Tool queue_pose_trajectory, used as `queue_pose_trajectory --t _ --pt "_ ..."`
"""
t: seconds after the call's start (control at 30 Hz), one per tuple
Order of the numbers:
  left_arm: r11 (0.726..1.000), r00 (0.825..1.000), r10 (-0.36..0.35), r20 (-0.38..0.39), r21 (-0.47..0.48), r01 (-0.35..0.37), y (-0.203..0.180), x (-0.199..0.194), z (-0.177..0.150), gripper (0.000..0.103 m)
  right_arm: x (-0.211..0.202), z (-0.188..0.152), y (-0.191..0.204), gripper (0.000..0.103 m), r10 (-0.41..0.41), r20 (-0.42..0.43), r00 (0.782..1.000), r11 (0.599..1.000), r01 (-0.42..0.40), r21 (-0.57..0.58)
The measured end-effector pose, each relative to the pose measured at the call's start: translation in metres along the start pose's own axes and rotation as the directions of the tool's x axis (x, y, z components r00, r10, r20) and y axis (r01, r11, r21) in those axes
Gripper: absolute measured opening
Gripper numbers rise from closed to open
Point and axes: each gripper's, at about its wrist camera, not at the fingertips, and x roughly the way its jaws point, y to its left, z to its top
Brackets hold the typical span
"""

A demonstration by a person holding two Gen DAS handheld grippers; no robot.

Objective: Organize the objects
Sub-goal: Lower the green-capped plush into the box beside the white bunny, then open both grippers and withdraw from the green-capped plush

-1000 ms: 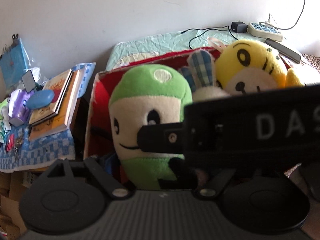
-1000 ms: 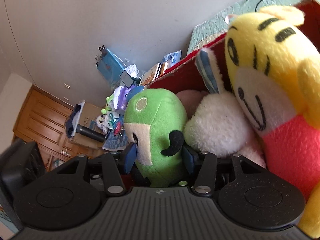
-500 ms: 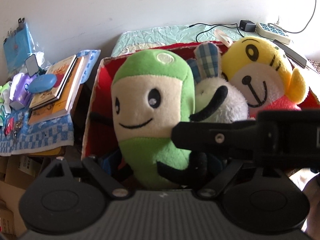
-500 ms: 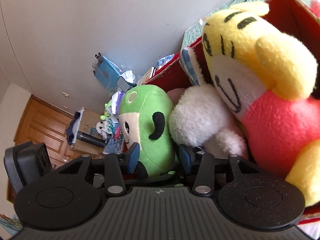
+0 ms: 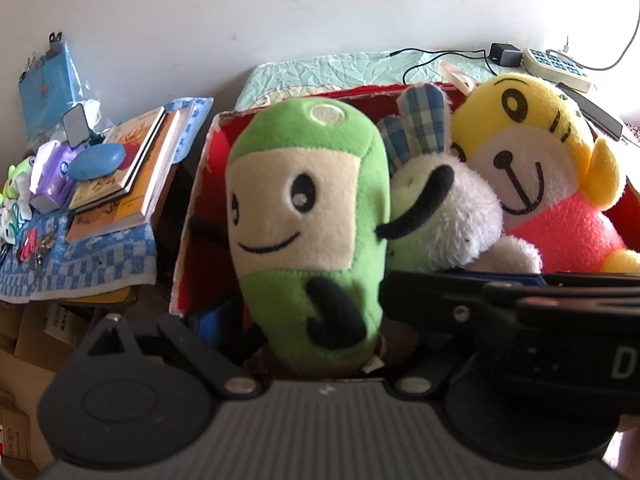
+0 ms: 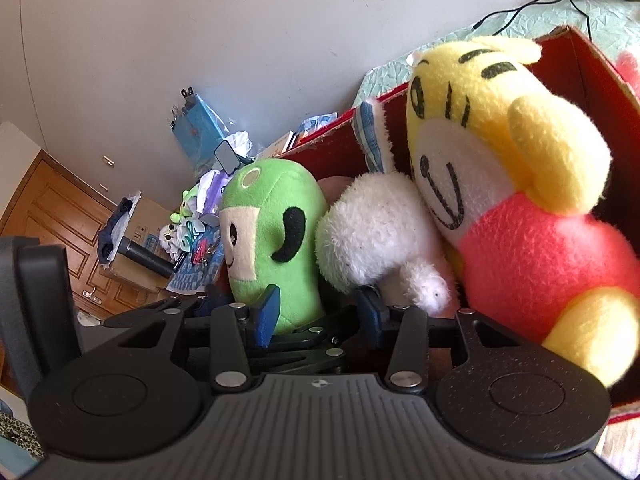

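A green plush toy [image 5: 308,220] stands upright at the left end of a red box [image 5: 196,204], beside a white bunny plush [image 5: 452,216] and a yellow tiger plush [image 5: 532,168]. My left gripper [image 5: 320,340] has its jaws opening around the green toy's base. Its right finger is hidden behind a finger [image 5: 424,300] of my right gripper, which crosses from the right. In the right wrist view my right gripper [image 6: 320,312] is shut low on the green plush toy [image 6: 276,232]. The left blue pad presses its side, and the right pad sits by the bunny's leg [image 6: 424,284].
Left of the box, stacked books [image 5: 124,176] and a blue case [image 5: 96,162] lie on a checked cloth [image 5: 80,268] among small clutter. Behind the box, a power strip [image 5: 556,66] and cables rest on a green quilt [image 5: 320,72]. A wooden door [image 6: 52,208] shows at far left.
In the left wrist view the right gripper has sunk from across the toys' faces to their bases, uncovering them. The green toy now stands taller and nearer. The right wrist view has rolled.
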Motion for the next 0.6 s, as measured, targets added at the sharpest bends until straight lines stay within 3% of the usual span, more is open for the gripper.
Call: queue_pose_trajectory --t 0.17,0.23,0.37,0.6 --pt "0.999 0.999 0.039 0.024 -0.001 -0.039 -0.003 -0.012 -0.001 0.092 -0.006 0.003 -0.002 0.045 0.006 0.022 1.000 1.000 -0.005 -0.008" --pt "1.000 0.999 0.022 0.043 0.000 -0.022 -0.004 -0.023 -0.003 0.094 -0.013 0.003 -0.002 0.046 0.013 0.034 0.999 1.000 -0.012 -0.012" --pt "0.996 0.992 0.072 0.101 0.037 -0.076 -0.012 -0.046 -0.007 0.094 -0.025 0.005 -0.006 0.046 0.050 0.057 0.997 0.999 -0.050 0.003" --pt "0.998 0.992 0.032 0.122 0.041 -0.037 -0.031 -0.070 -0.005 0.094 -0.062 0.005 -0.021 0.048 0.110 0.102 0.989 0.993 -0.113 0.019"
